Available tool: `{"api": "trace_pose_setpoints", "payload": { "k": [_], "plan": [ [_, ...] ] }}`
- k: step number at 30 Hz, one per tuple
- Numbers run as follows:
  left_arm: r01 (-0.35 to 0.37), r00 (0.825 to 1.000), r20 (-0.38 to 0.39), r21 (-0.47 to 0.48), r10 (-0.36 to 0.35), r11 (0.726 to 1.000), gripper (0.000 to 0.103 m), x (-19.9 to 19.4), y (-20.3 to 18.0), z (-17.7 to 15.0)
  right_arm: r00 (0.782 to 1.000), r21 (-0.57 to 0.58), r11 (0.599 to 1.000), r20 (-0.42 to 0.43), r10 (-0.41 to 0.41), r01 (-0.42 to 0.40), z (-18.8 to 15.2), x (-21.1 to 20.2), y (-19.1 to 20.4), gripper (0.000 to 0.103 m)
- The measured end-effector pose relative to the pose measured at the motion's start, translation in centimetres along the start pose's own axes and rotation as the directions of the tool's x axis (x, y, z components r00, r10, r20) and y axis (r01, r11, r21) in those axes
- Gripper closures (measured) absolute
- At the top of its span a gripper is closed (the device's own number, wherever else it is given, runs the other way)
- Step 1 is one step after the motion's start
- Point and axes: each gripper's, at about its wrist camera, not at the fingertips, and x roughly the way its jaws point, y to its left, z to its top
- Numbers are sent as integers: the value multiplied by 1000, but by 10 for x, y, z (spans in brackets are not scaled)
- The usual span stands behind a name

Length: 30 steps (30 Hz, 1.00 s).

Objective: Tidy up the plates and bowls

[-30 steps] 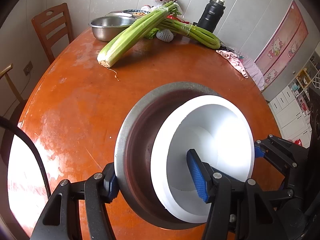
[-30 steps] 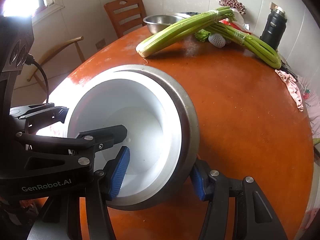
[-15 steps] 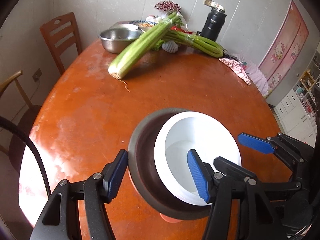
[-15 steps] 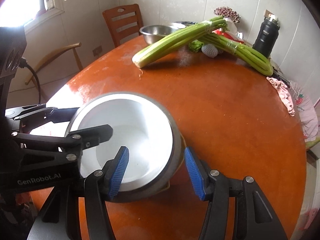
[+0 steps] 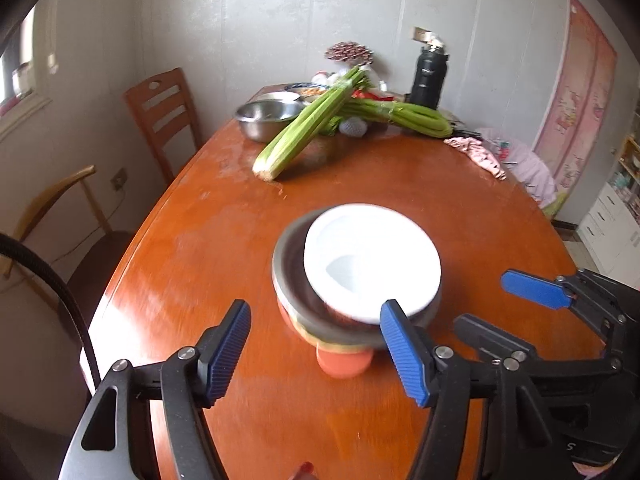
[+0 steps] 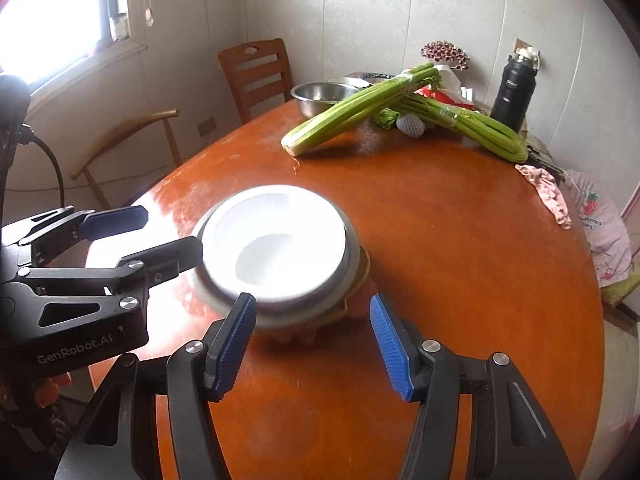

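1. Left wrist view: my left claw is spread and its jaws are opening, with nothing pinched. The white bowl sits nested in the metal bowl, and that pair sits on an orange thing I can't quite make out, out on the bare near part of the table.
2. My right claw is also empty, jaws opening, pads either side of the near edge of the stack but not pressing it.
3. Worry number one: the white bowl looks shoved to one side inside the metal one, not centred. Any nudge from a pad could tip it.
4. Worry two: the stack is tall on a small base, so a claw clipping the rim might topple the lot.
5. The other metal bowl is way at the back by the celery, which partly lies over it, so grabbing it could drag stalks along.
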Motion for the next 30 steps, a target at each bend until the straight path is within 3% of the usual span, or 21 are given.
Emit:
{"api": "trace_pose_setpoints", "payload": {
  "k": [8,13,30],
  "plan": [
    [13,999,-49,-19,-14,1000,34,-7,-16,-51,1000,-2,1000,4,-17,17,-54,-18,3,40],
    [6,999,-40,-11,-7,1000,34,-15,-25,-69,1000,13,1000,8,-29,29,-81,-27,4,40],
    [-12,999,-32,1,12,1000,34,-23,-29,-79,999,50,998,31,-27,26,-97,-39,4,37]
  ]
}}
